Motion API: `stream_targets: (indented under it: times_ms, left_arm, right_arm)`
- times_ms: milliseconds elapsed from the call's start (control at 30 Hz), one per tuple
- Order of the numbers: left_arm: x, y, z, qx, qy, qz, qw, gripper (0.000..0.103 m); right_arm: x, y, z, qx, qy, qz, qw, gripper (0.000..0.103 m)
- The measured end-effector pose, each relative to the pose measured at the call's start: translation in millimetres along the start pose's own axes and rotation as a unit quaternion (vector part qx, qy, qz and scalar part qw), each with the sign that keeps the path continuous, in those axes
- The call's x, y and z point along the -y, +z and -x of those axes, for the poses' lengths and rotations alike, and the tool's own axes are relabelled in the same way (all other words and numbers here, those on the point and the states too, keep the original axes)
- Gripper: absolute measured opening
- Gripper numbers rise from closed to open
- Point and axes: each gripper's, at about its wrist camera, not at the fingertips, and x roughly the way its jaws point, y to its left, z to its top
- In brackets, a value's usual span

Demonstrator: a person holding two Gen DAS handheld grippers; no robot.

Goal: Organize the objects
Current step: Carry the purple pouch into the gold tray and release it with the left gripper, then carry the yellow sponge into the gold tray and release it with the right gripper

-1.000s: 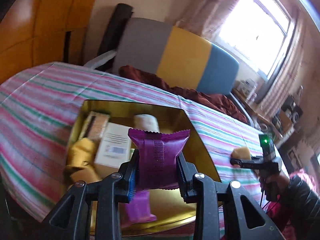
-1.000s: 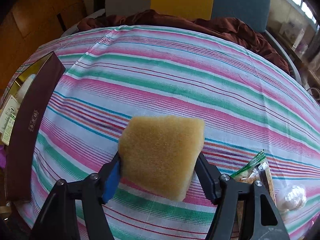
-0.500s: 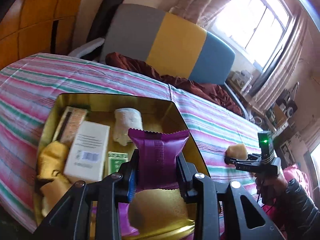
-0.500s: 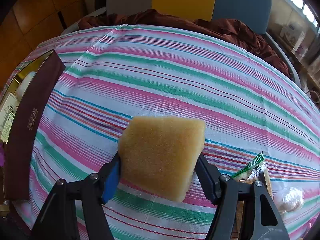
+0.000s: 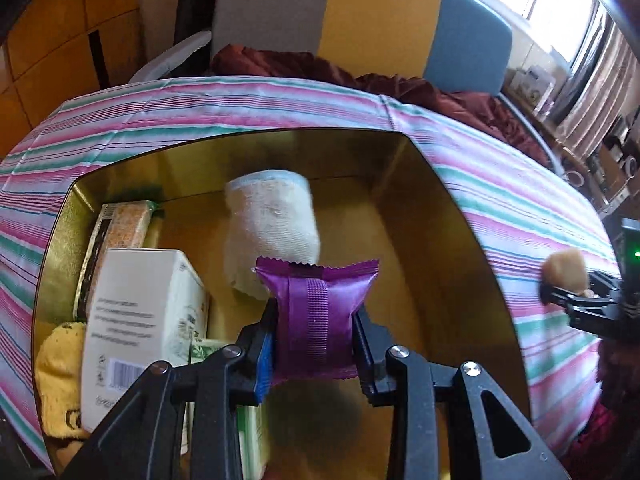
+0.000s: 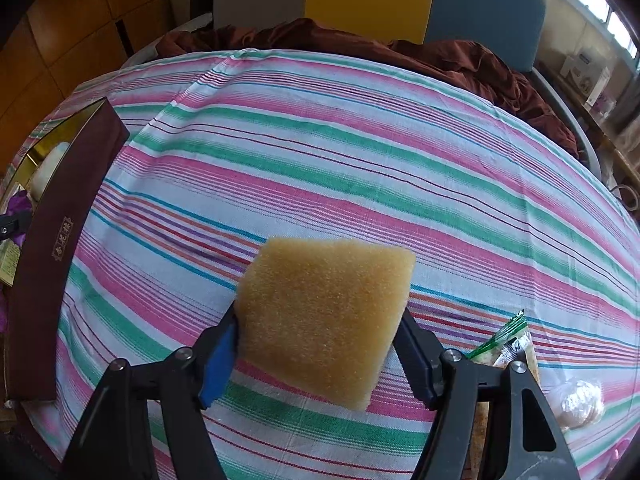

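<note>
Purple packet (image 5: pixel 318 320) clamped in left gripper (image 5: pixel 316 344), held over gold box (image 5: pixel 472 248).
Left jaws are pinched tight on the packet's sides. Inside the box, a white carton (image 5: pixel 140 320), rolled cloth (image 5: pixel 272 224) and yellow fabric (image 5: pixel 58 368) are seen. A sponge (image 6: pixel 324 324) is gripped in the half-open right gripper (image 6: pixel 320 356), above the striped tabletop (image 6: pixel 320 160); a green-edged wrapper (image 6: pixel 508 340) lies beside it.

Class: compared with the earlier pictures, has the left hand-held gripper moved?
Yes. The left hand-held gripper, gripping the purple packet, has advanced over the gold box, whose far wall now looks nearer.
</note>
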Motion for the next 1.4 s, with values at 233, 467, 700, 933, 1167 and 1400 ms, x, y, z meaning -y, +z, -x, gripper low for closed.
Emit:
stream_targets:
  times_ms: [233,467,700,933,1167,1400]
  left_arm:
    - [-6.8,-0.7,-5.1,-0.013,-0.001,0.027,0.9995,0.038]
    - [-2.1,-6.2,18.7,0.022,0.015,0.004,0.9996,0.042]
    - [-10.5,-21.4,55.8,0.073,0.034,0.005,0.9968,0.043]
    - [-24.4,-52.9,98.8,0.116,0.065,0.012,0.9911,0.043]
    - [-37.4,-69.7,116.6,0.131,0.062,0.027,0.9890,0.043]
    - [-39.7,-81.8,121.1,0.136,0.049,0.029,0.9891,0.043]
  right_arm:
    - [2.3,1.6,-1.3,0.000,0.000,-0.001,1.000,0.072]
    - [3.7,1.5,-2.2,-0.001,-0.003,-0.005,1.000,0.077]
    - [3.5,2.3,-1.6,0.002,-0.009,0.000,1.000,0.075]
    - [0.9,1.5,1.1,0.005,-0.005,0.000,1.000,0.068]
    - [0.0,-0.3,0.5,0.009,-0.006,-0.002,1.000,0.068]
    - [-2.8,2.4,3.2,0.000,-0.020,-0.032,0.999,0.062]
